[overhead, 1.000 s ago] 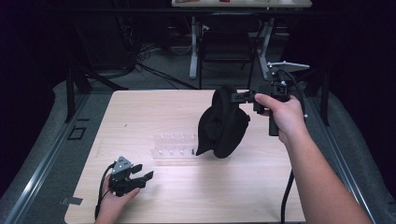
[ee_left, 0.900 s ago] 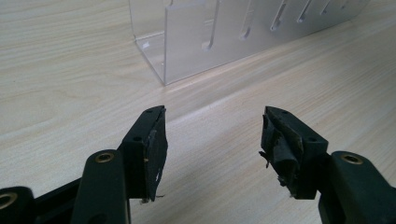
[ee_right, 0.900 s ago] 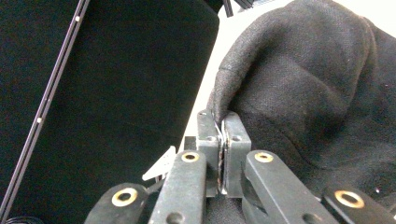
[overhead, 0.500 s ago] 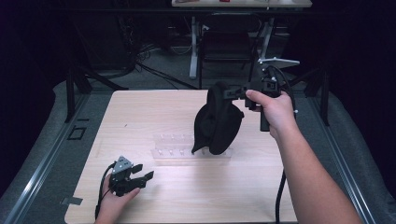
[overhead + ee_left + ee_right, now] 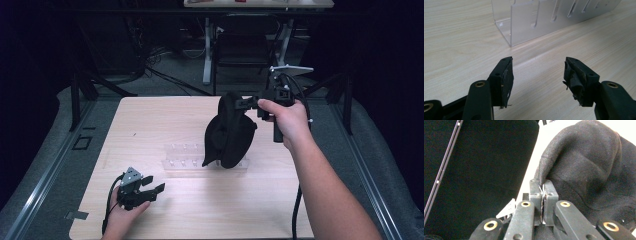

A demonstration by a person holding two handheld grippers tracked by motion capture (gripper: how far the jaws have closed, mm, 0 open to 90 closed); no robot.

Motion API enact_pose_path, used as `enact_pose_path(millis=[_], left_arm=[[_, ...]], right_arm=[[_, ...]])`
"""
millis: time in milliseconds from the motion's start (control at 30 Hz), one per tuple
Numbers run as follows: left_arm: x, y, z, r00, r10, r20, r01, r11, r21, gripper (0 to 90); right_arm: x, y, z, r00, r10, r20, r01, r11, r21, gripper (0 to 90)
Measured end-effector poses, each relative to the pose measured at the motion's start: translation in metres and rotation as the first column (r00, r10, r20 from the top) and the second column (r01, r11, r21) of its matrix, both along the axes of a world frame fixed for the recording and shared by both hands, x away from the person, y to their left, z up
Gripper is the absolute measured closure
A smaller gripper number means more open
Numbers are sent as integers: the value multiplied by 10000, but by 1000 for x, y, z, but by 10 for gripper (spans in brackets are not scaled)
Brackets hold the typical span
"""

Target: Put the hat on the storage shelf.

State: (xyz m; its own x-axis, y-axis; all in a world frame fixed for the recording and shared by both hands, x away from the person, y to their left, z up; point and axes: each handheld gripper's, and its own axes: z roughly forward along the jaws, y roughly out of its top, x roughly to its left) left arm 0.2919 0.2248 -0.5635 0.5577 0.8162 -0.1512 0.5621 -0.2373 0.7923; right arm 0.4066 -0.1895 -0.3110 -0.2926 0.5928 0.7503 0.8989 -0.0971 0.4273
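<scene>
Black cloth (image 5: pixel 230 132) hangs in the air from the right tool (image 5: pixel 246 103), whose jaws are pressed together on a fold at the cloth's upper edge; in the right gripper view the fabric (image 5: pixel 594 170) spreads up and to the right of the closed jaws. The cloth's lower end reaches down in front of the clear acrylic rack (image 5: pixel 182 156), which stands near the middle of the wooden counter (image 5: pixel 150 120). The left tool (image 5: pixel 150 186) is well apart from the cloth, low over the near left part of the counter, with its jaws spread wide and nothing between them. The rack (image 5: pixel 536 20) stands just ahead of it.
</scene>
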Motion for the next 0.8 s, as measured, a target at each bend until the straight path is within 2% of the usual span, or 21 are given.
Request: enact_pose_path(millis=[400, 800], left_arm=[[-2, -2, 1, 10000, -49, 25, 49, 10000, 26, 409], [-4, -11, 11, 9983, -273, 521, 289, 9991, -297, 445]], right_arm=[[4, 10, -3, 9997, 259, 20, -260, 9990, 366, 883], [6, 28, -7, 9990, 425, 112, -432, 9959, 791, 882]])
